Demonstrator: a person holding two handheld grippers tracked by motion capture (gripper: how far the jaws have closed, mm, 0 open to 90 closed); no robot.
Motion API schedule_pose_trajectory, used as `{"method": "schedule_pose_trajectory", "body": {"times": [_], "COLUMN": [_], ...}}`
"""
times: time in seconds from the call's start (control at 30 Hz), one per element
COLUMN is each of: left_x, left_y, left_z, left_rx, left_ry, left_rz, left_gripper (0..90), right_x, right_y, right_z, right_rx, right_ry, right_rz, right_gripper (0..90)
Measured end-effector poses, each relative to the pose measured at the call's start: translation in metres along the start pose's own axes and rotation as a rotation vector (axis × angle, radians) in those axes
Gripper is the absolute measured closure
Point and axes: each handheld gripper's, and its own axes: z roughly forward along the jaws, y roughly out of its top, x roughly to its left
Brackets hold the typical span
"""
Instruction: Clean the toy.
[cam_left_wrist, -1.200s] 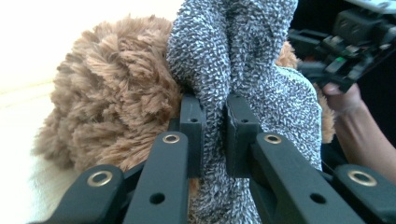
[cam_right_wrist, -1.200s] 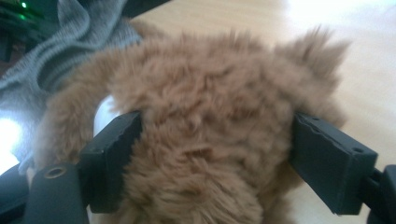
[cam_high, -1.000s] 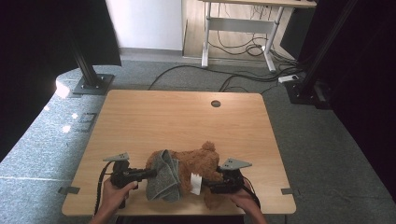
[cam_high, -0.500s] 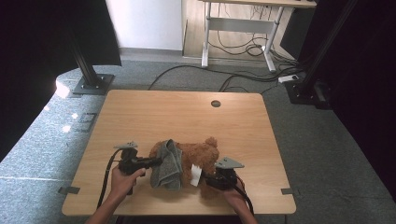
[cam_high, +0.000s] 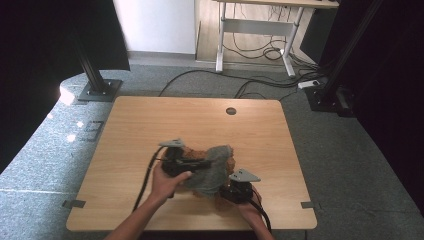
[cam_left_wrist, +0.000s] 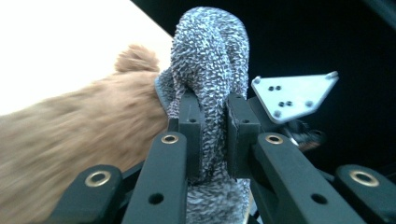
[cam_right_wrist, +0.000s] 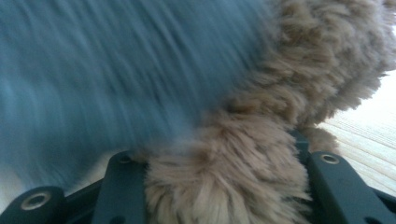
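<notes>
A brown plush toy (cam_high: 192, 149) lies near the table's front middle, mostly under a grey knitted cloth (cam_high: 216, 170). My left gripper (cam_high: 204, 163) comes in from the left and is shut on a fold of that grey cloth (cam_left_wrist: 212, 70). The left gripper view has the fold pinched between the jaws (cam_left_wrist: 214, 116), with the plush toy (cam_left_wrist: 70, 135) to the left of them. My right gripper (cam_high: 229, 193) sits at the toy's near right side. Its jaws (cam_right_wrist: 219, 177) are shut on brown fur of the plush toy (cam_right_wrist: 280, 84), with the blurred cloth (cam_right_wrist: 107, 70) above.
The wooden table (cam_high: 150, 120) has a round cable hole (cam_high: 230, 111) at its far edge. Black stand bases (cam_high: 99, 90) and floor cables (cam_high: 260, 82) lie beyond it. The right gripper's grey plate (cam_left_wrist: 294, 95) is close behind the left jaws.
My left gripper has moved right and away from the front edge, dragging the grey cloth across the toy. My right gripper shifted slightly left, still on the toy.
</notes>
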Motion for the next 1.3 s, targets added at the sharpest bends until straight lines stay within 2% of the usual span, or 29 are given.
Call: {"method": "schedule_pose_trajectory", "body": {"times": [0.07,0.13,0.17,0.2,0.27,0.33,0.4,0.43,0.5,0.53,0.67,0.83,0.9,1.0,1.1,1.2,1.3], "left_x": [0.002,0.012,0.012,0.023,0.032,0.044,0.058,0.070,0.085,0.088,0.086,0.092,0.098,0.108,0.119,0.122,0.126], "left_y": [-0.001,-0.004,-0.004,-0.008,-0.012,-0.018,-0.023,-0.028,-0.038,-0.041,-0.047,-0.053,-0.056,-0.066,-0.075,-0.079,-0.083], "left_z": [0.014,0.014,0.014,0.004,-0.008,-0.024,-0.039,-0.048,-0.059,-0.062,-0.069,-0.084,-0.093,-0.105,-0.106,-0.111,-0.114], "left_rx": [0.038,0.031,0.031,0.007,-0.017,-0.045,-0.060,-0.072,-0.108,-0.120,-0.138,-0.188,-0.217,-0.253,-0.228,-0.206,-0.195], "left_ry": [0.044,0.016,0.016,0.025,0.039,0.086,0.122,0.126,0.083,0.072,0.083,0.104,0.135,0.220,0.230,0.277,0.299], "left_rz": [0.017,-0.031,-0.031,-0.064,-0.087,-0.099,-0.128,-0.149,-0.208,-0.218,-0.192,-0.204,-0.213,-0.224,-0.256,-0.246,-0.258], "left_gripper": [78.4,78.5,78.5,78.4,78.4,78.4,78.4,78.5,78.5,78.5,78.5,78.5,78.3,77.9,77.7,77.9,78.2], "right_x": [0.002,0.003,0.004,0.004,0.005,0.005,0.005,0.004,0.004,0.004,0.009,0.008,0.007,0.007,0.007,0.007,0.007], "right_y": [-0.002,-0.004,-0.005,-0.005,-0.006,-0.005,-0.005,-0.006,-0.006,-0.006,-0.007,-0.007,-0.007,-0.007,-0.008,-0.008,-0.008], "right_z": [-0.001,-0.002,-0.003,-0.004,-0.004,-0.005,-0.005,-0.006,-0.006,-0.006,-0.006,-0.007,-0.007,-0.007,-0.007,-0.007,-0.007], "right_rx": [0.003,0.008,0.006,0.006,0.009,0.013,0.018,0.018,0.013,0.013,0.015,0.016,0.015,0.014,0.014,0.014,0.015], "right_ry": [-0.010,-0.025,-0.024,-0.022,-0.021,-0.020,-0.012,-0.009,0.009,0.014,0.010,0.016,0.021,0.023,0.025,0.025,0.024], "right_rz": [-0.014,-0.034,-0.035,-0.040,-0.058,-0.072,-0.078,-0.079,-0.073,-0.076,-0.095,-0.095,-0.091,-0.089,-0.090,-0.090,-0.089], "right_gripper": [51.3,52.1,52.4,52.8,53.2,53.7,53.8,53.8,53.8,53.8,53.8,54.1,54.1,54.0,54.0,54.0,54.0]}}
